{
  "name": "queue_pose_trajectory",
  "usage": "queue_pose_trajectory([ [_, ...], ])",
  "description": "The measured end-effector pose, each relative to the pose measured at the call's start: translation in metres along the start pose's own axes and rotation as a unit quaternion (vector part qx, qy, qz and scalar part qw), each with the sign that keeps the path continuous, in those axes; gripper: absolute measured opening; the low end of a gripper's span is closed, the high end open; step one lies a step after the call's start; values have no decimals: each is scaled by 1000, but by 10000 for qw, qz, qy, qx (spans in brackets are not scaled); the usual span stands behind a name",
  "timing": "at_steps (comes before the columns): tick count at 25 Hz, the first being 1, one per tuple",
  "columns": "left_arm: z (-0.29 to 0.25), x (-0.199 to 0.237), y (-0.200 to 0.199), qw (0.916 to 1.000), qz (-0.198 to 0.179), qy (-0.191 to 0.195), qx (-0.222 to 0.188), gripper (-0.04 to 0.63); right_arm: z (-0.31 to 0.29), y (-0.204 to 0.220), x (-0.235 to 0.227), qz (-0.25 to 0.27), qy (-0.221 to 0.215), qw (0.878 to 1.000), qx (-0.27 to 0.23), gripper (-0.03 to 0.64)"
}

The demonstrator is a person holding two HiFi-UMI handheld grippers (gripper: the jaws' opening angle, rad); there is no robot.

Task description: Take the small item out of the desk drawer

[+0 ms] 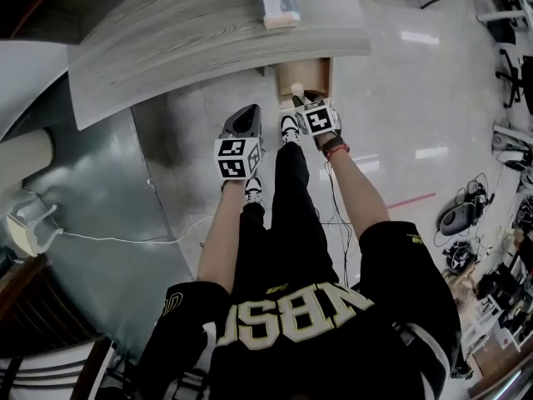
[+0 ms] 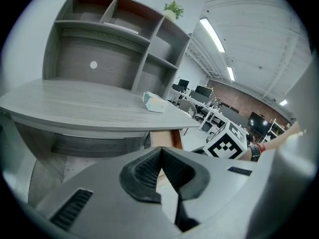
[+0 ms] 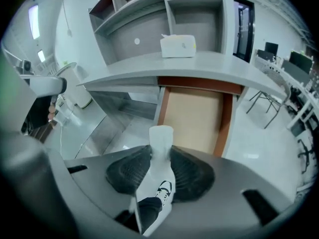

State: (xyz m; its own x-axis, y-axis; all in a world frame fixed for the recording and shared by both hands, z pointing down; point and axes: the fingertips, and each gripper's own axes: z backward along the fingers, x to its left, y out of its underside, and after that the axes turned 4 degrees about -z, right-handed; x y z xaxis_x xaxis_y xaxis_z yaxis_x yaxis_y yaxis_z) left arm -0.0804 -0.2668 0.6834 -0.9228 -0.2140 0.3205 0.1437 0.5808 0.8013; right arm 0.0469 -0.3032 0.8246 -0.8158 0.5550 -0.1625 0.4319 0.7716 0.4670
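The desk drawer (image 1: 310,73) stands pulled out from under the grey desk (image 1: 191,32), and its bare tan bottom (image 3: 194,116) shows in the right gripper view. My right gripper (image 3: 161,151) is shut on a small white item (image 3: 161,139) that stands up between the pads, held over the drawer's near edge (image 1: 296,92). My left gripper (image 1: 246,122) hangs to the left of the drawer over the floor. Its jaws (image 2: 160,152) meet at the tips with nothing between them.
A white tissue box (image 1: 279,5) sits on the desk top, below open shelves (image 3: 164,4). A white cable (image 1: 125,238) runs across the floor on the left. Office chairs (image 1: 512,73) and gear stand at the right. The person's shoes (image 1: 287,127) are below the grippers.
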Motion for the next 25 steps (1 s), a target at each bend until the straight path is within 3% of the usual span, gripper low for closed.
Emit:
queue_pose_trajectory([
  [6,22,-2,-6,9999,-123,33,-28,11,32,-10,9,-105,83,9993,-343,132],
  [11,39,-7,-12,9985,-538,34,-100,11,62,-15,16,-193,177,9980,-581,132],
  [25,99,-8,-68,9938,-797,59,-772,11,170,-47,35,-702,489,9809,-1747,132],
])
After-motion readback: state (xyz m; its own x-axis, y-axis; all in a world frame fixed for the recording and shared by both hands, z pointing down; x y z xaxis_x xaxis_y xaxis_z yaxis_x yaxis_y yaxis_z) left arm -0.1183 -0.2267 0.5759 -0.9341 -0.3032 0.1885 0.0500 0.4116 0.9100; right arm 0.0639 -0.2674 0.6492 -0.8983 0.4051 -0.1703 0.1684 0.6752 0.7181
